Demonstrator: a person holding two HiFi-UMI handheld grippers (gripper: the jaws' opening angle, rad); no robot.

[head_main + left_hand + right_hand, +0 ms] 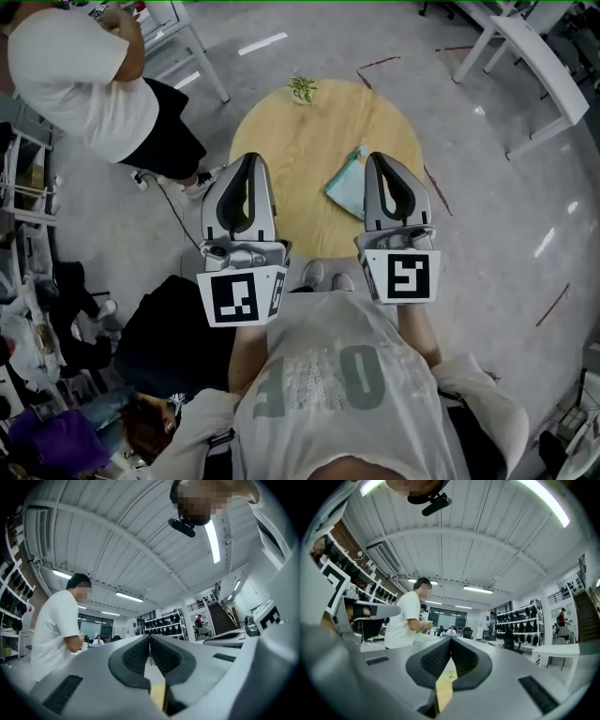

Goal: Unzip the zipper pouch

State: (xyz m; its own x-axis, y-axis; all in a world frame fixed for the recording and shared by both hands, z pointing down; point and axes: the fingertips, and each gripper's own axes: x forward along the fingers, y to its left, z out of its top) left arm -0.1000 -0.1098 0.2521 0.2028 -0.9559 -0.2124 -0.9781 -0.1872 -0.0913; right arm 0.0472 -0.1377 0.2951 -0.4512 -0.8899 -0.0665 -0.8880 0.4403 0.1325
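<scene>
Left tool [247,159]: clenched. In the left gripper view I see its two ribbed black pads meeting edge to edge, with nothing between them.

Right tool [383,157]: also clenched and empty, with its ribbed pads closed together in the right gripper view.

Both tools have smooth grey moulded shells. Each carries a white cube with black square markers. They are raised and point out across the room.

The table [300,150] is round, with a pale wood-grain top.

The zipper pouch [345,186] is a flat teal fabric piece. It lies on the right part of the table, partly hidden behind the right tool, and neither tool grips it.

A small leafy green plant [303,89] stands at the table's far edge.

The floor [487,187] is glossy grey.
</scene>
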